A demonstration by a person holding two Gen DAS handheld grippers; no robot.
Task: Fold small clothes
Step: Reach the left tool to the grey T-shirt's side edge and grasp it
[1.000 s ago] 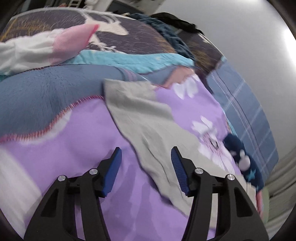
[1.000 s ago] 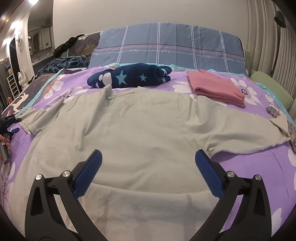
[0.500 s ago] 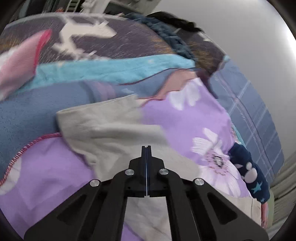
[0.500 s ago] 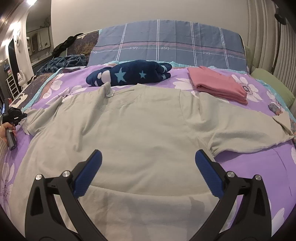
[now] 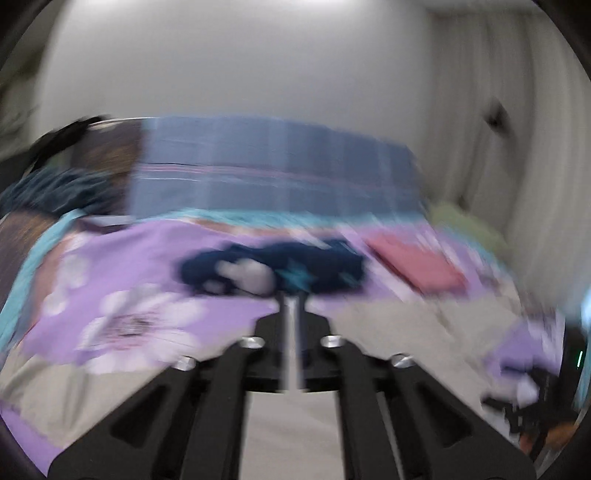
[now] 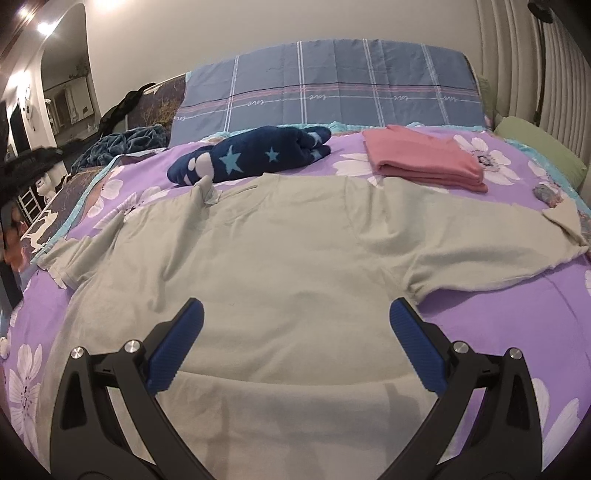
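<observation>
Swung up from the bed's left edge, the left tongs [image 5: 291, 301] now face the headboard, blurred, jaws narrow and just reopening, nothing visibly gripped. Right view: right tongs [image 6: 295, 325] gape wide over the grey shirt [image 6: 295, 258], spread across the bed [image 6: 554, 314].

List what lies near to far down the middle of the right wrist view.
Open right gripper → spread grey cotton T-shirt → rolled navy fleece garment with light blue stars → blue plaid pillow → plain wall.

Pale grey-green T-shirt [image 6: 295, 258] spread flat on purple floral bedspread, sleeves out, hem folded up.
</observation>
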